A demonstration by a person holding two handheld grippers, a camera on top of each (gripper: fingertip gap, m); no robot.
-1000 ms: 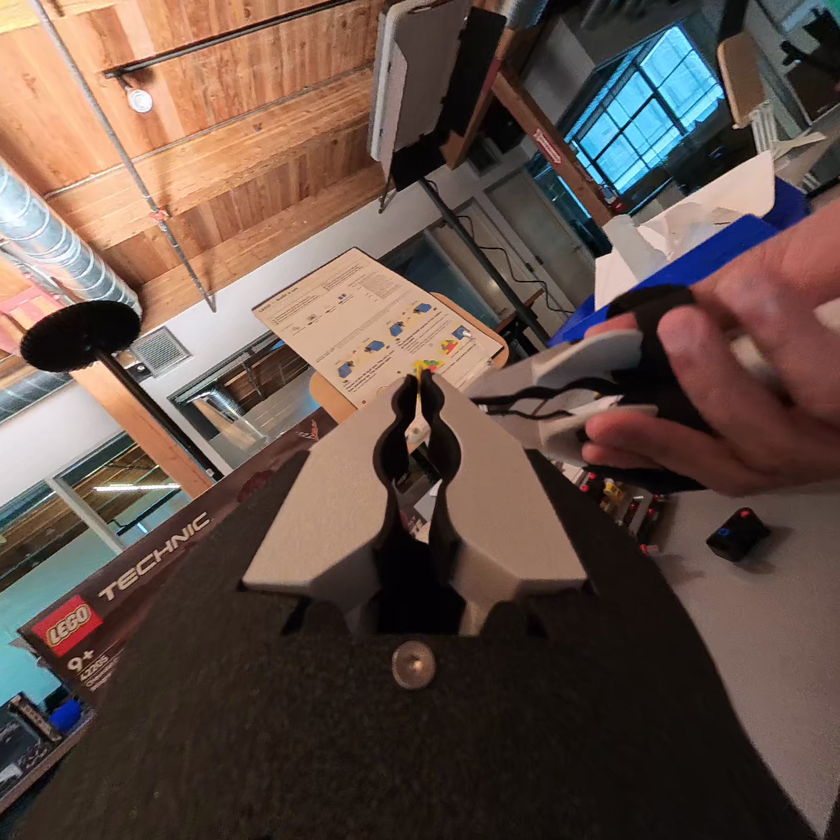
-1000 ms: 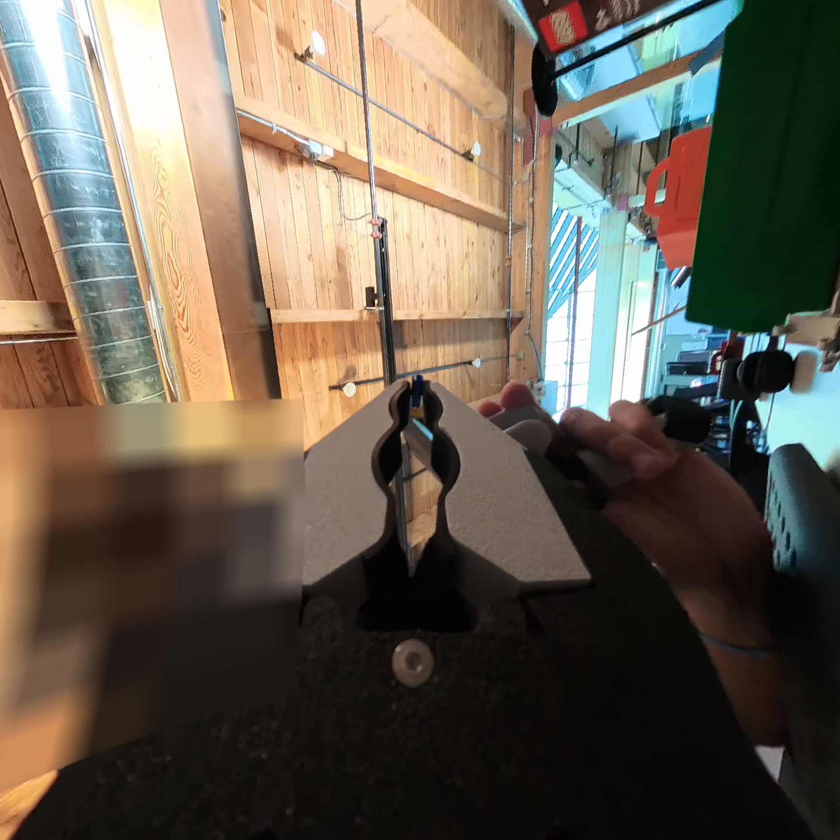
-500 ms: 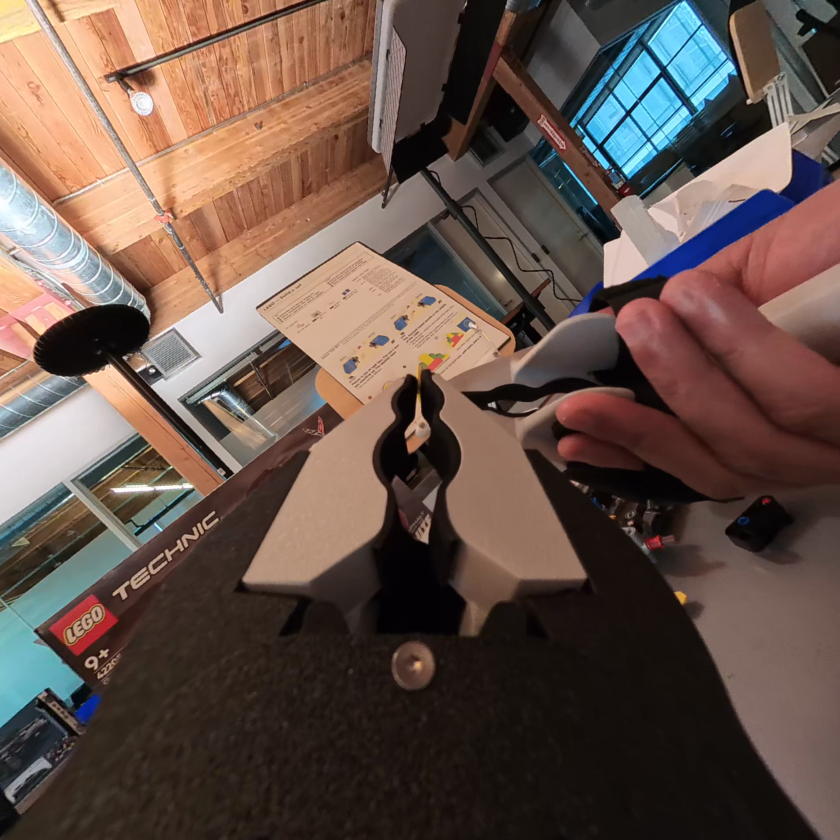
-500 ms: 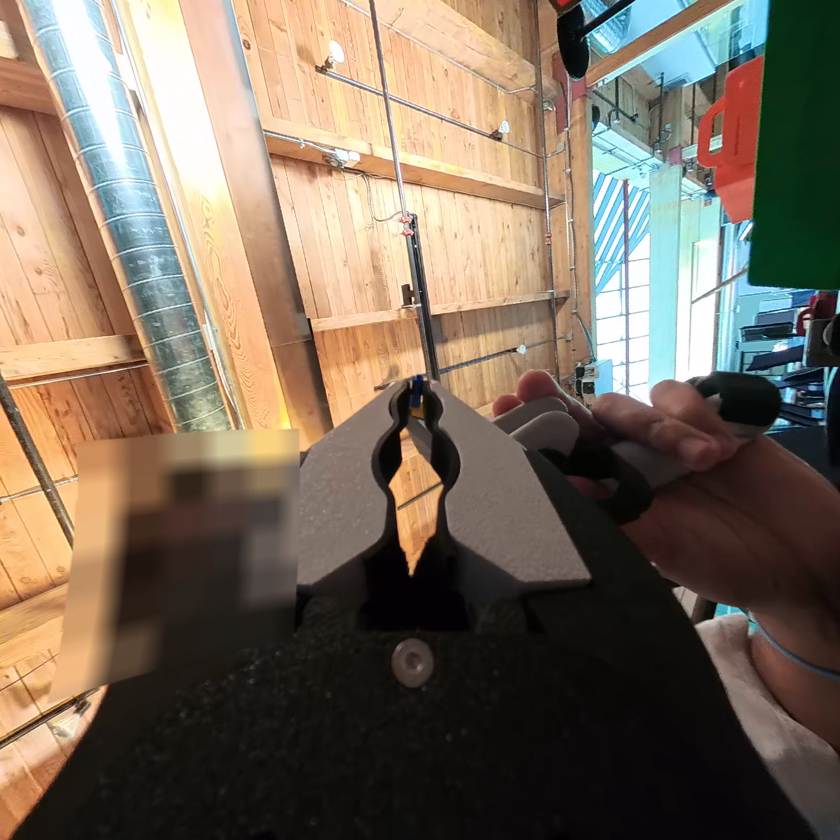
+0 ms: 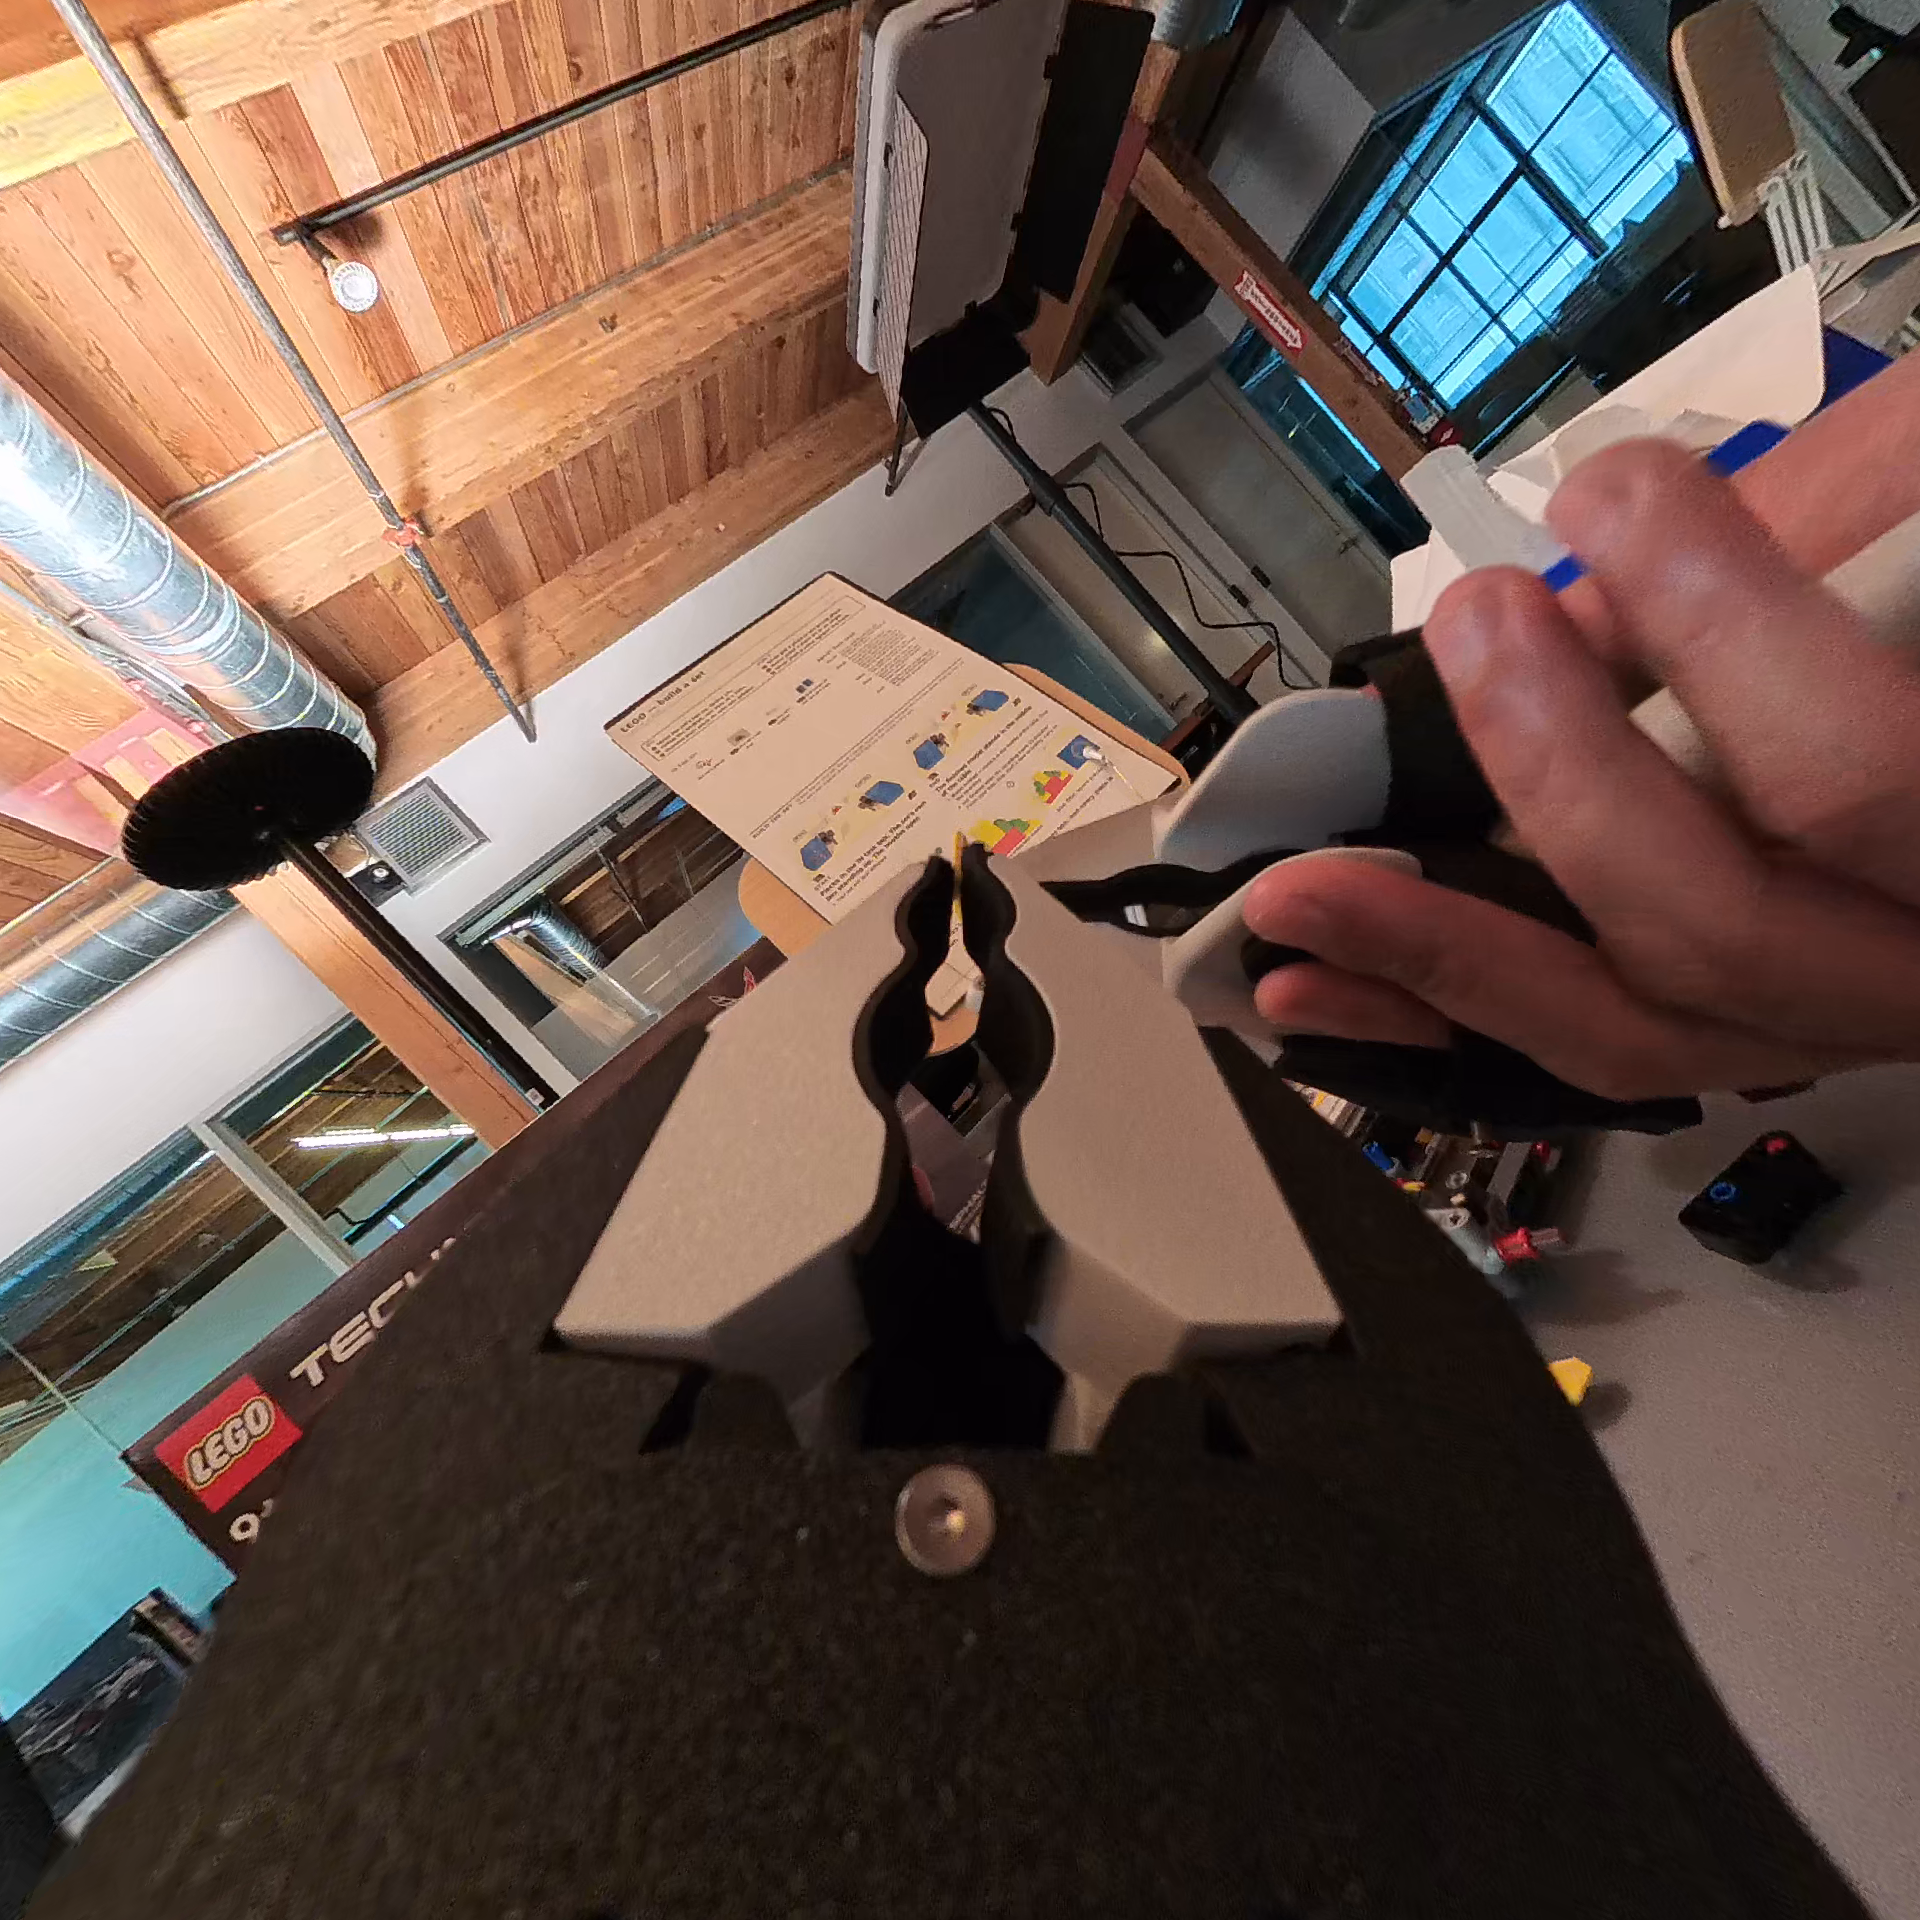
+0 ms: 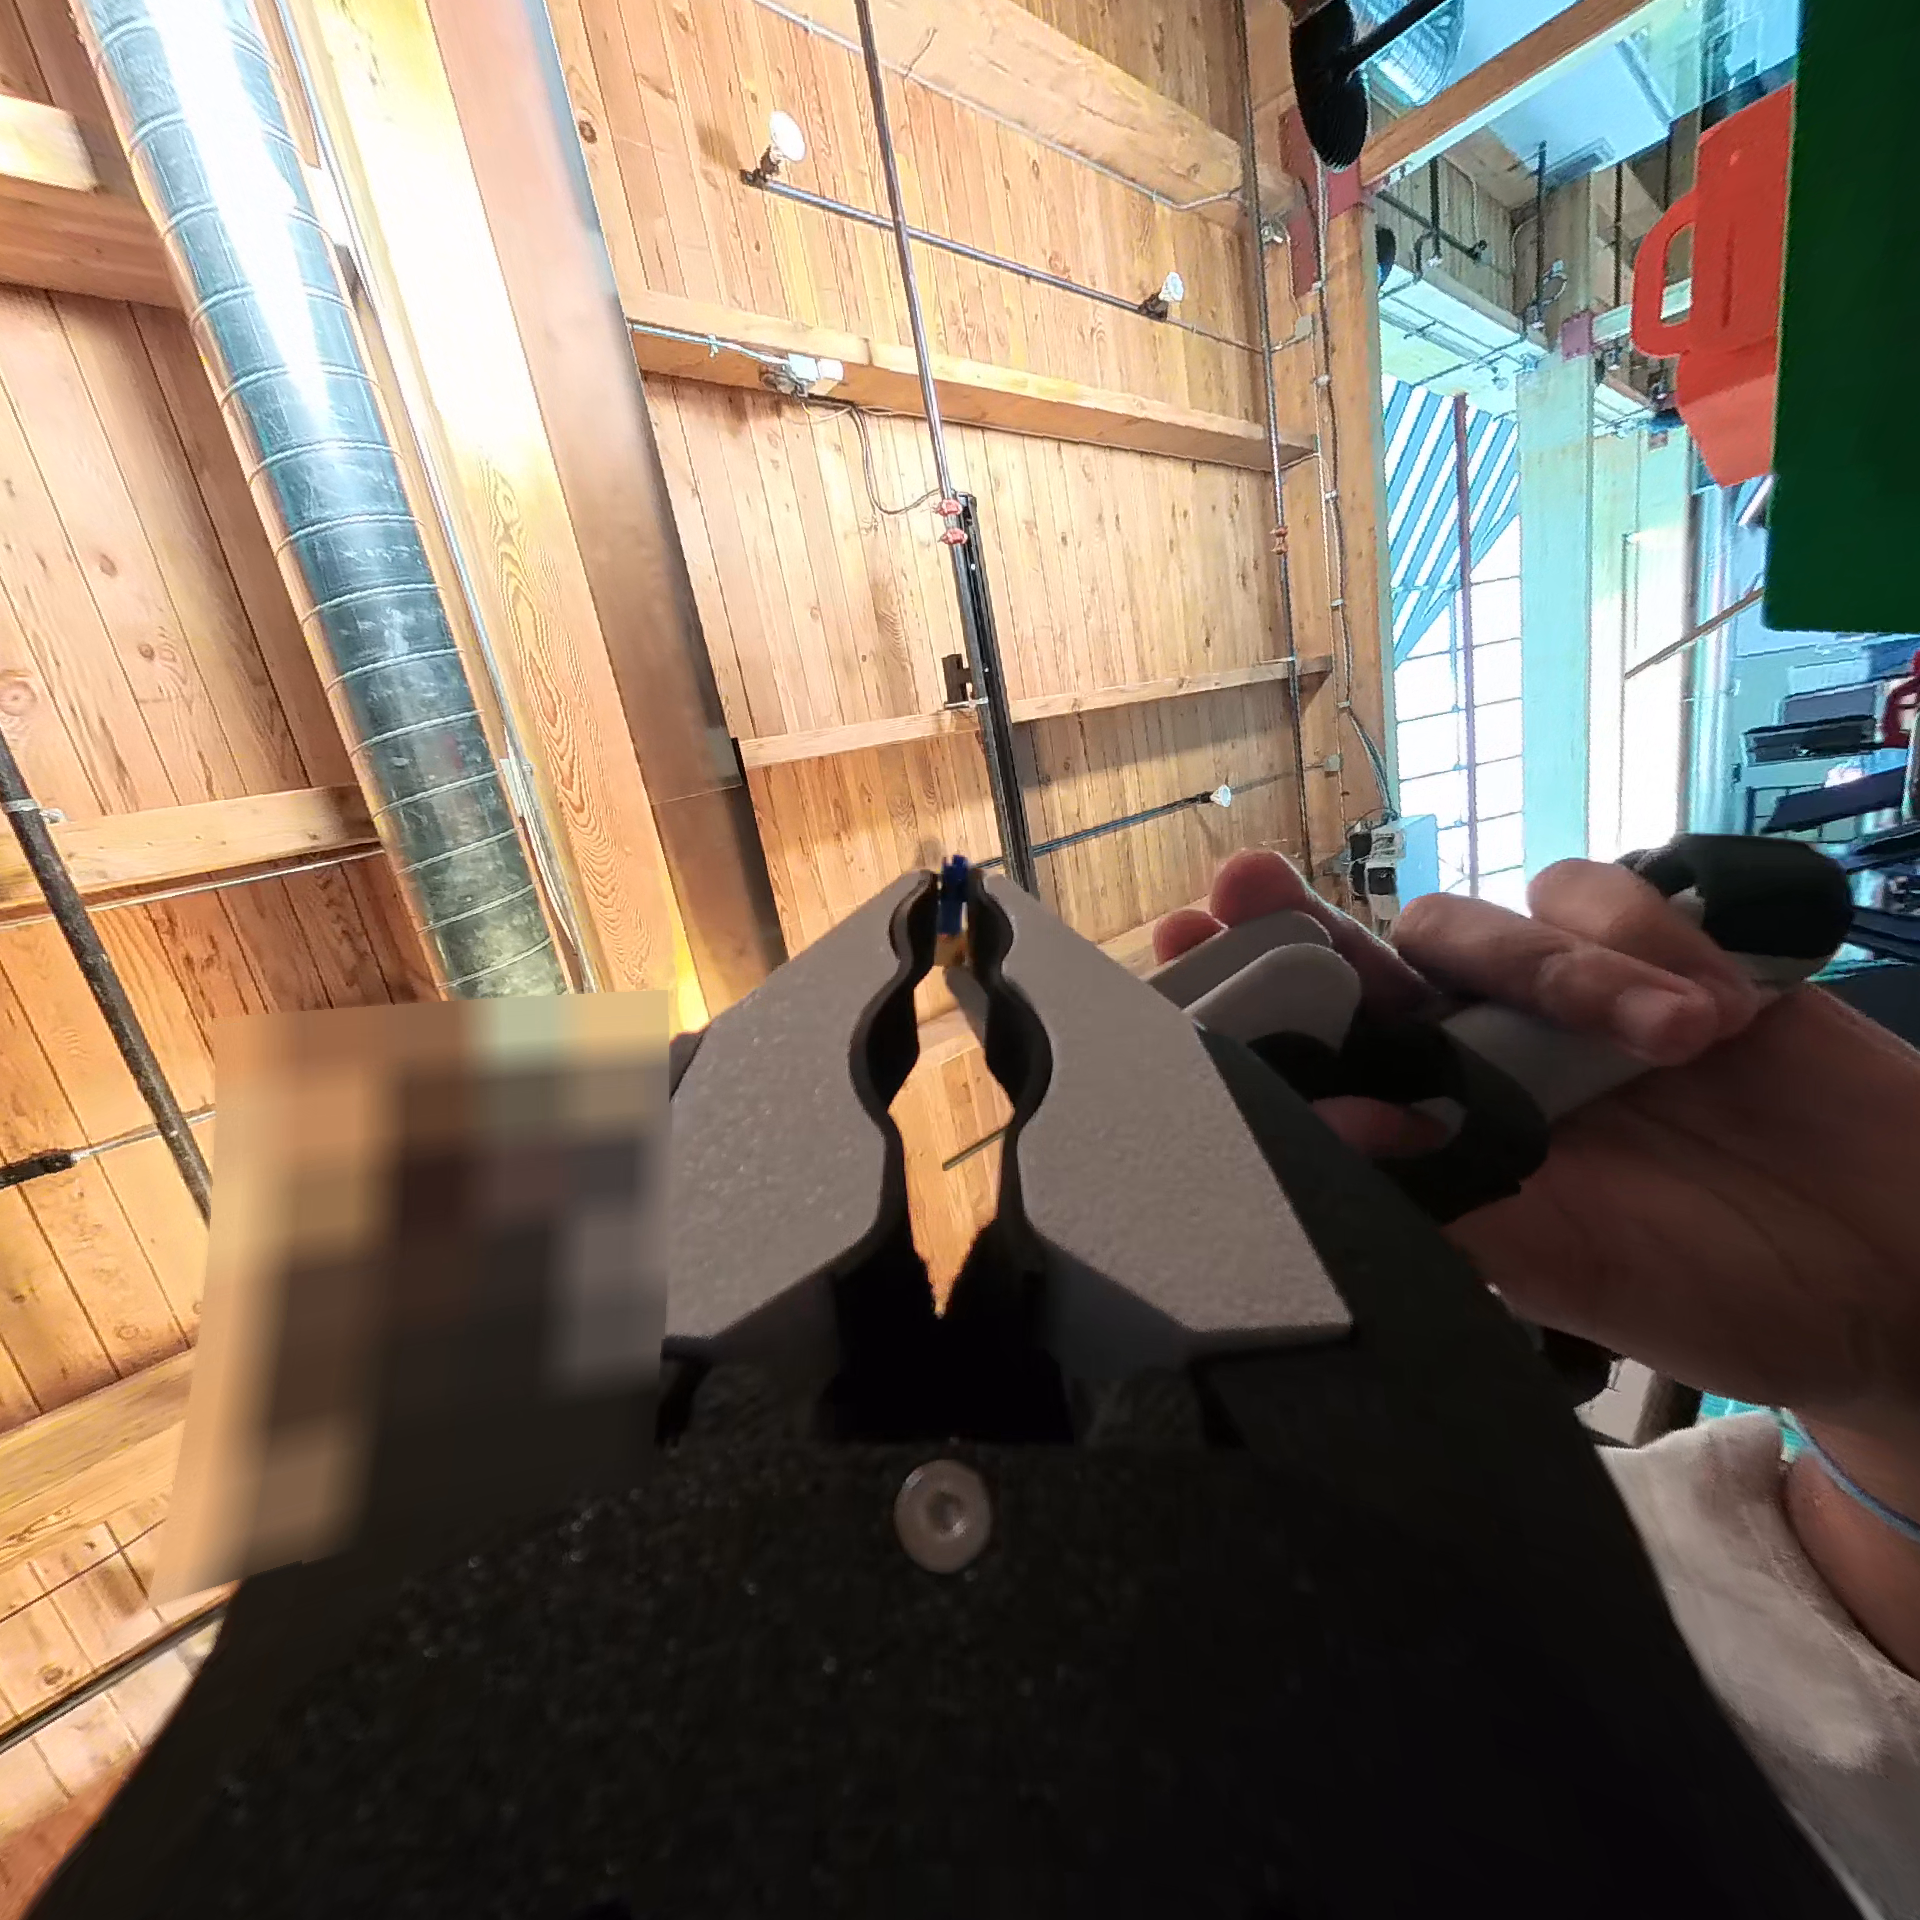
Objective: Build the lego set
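Gripping a small blue pin [image 6: 952, 906] at its tips, the right hand-held gripper [image 6: 954, 902] points up toward the wooden ceiling, well away from the partial Lego build [image 5: 1475, 1195] on the grey surface [image 5: 1766, 1455]; the left hand-held gripper [image 5: 961, 868], nearly closed on a thin yellow piece [image 5: 957, 894], sits nearer it.

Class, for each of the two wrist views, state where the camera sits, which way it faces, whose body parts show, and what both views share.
Left wrist view: on the left hand-held gripper, tilted up over the grey table toward the instruction sheet and Lego box; a hand shows at right.
Right wrist view: on the right hand-held gripper, aimed up at the wooden ceiling; a hand shows at right.
Shared: wooden ceiling, metal duct.
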